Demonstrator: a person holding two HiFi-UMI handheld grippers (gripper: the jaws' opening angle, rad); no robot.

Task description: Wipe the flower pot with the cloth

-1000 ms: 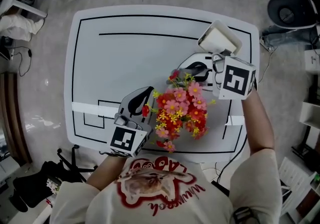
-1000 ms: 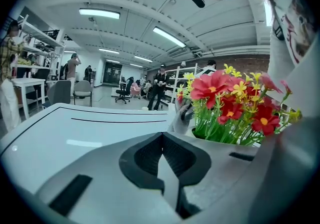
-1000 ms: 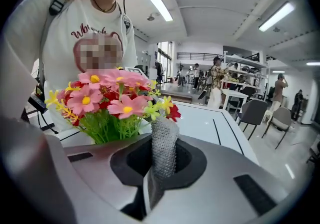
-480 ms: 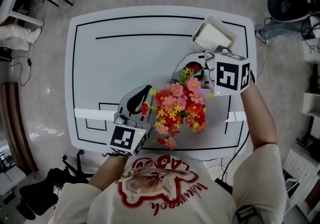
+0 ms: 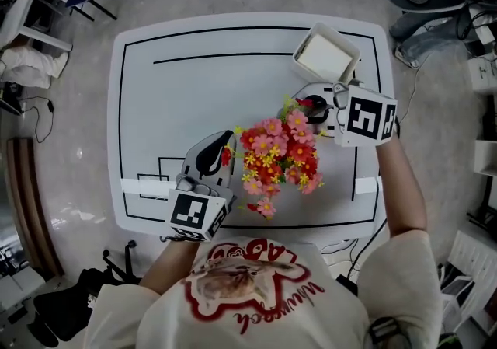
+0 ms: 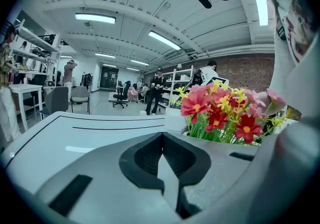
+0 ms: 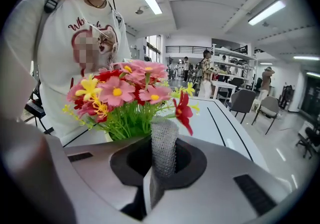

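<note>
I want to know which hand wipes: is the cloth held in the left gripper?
No, in the left gripper view the left gripper has its jaws shut together with nothing between them.

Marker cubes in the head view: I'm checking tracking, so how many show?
2. One cube sits on the left gripper, left of the flowers; the other on the right gripper, right of the flowers, near the white box. None seems hidden.

Flowers (image 5: 276,161) pink, red, yellow; cloth (image 7: 164,145) grey, fine mesh weave; table (image 5: 194,99) white, black outlines.
</note>
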